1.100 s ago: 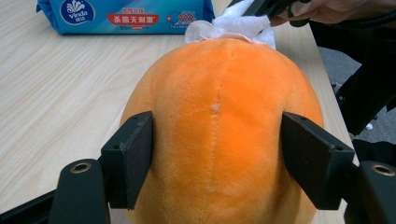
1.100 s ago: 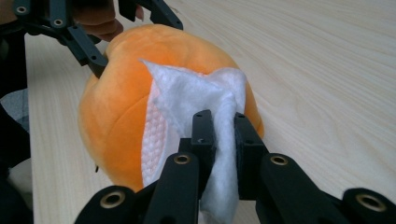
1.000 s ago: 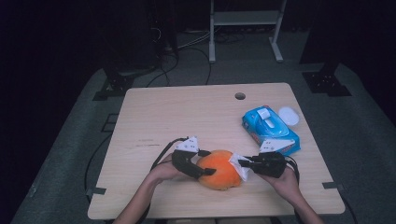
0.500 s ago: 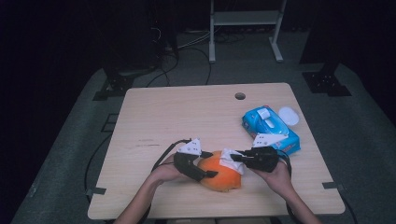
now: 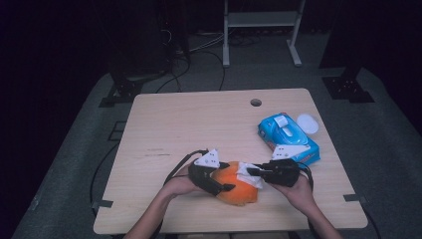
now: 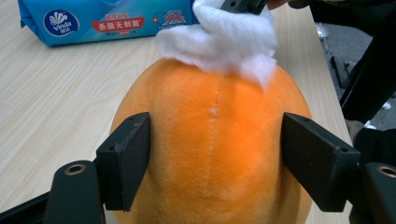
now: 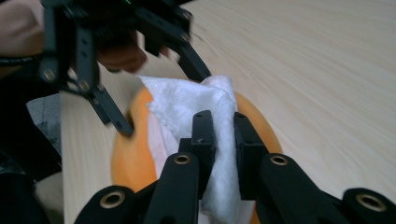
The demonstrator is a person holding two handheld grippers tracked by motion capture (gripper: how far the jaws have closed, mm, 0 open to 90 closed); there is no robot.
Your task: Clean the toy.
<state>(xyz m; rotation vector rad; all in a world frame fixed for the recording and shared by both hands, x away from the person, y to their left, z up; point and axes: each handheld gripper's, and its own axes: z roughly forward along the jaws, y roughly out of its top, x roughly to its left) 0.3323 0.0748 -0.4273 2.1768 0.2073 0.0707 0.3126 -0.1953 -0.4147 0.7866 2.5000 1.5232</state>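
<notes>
An orange plush toy [image 5: 234, 188] lies near the table's front edge. My left gripper [image 5: 226, 176] grips it from the left, and the left gripper view has a black pad against each flank of the toy [image 6: 215, 154]. Those jaws have just been opening slightly, with the toy still between them. My right gripper [image 5: 251, 172] comes in from the right, shut on a crumpled white wipe [image 5: 247, 174]. The wipe [image 6: 224, 39] rests on the toy's far end. In the right gripper view the wipe [image 7: 187, 102] is pinched between the jaws [image 7: 223, 135] and draped over the toy [image 7: 126, 158].
A blue pack of wet wipes [image 5: 286, 134] lies to the right on the wooden table [image 5: 199, 119], with a white round lid [image 5: 307, 123] beside it. A cable hole [image 5: 256, 102] sits near the far edge. Dark floor, cables and a metal stand lie beyond.
The right gripper has slid the wipe a little to the left across the toy. The left hand has hardly moved.
</notes>
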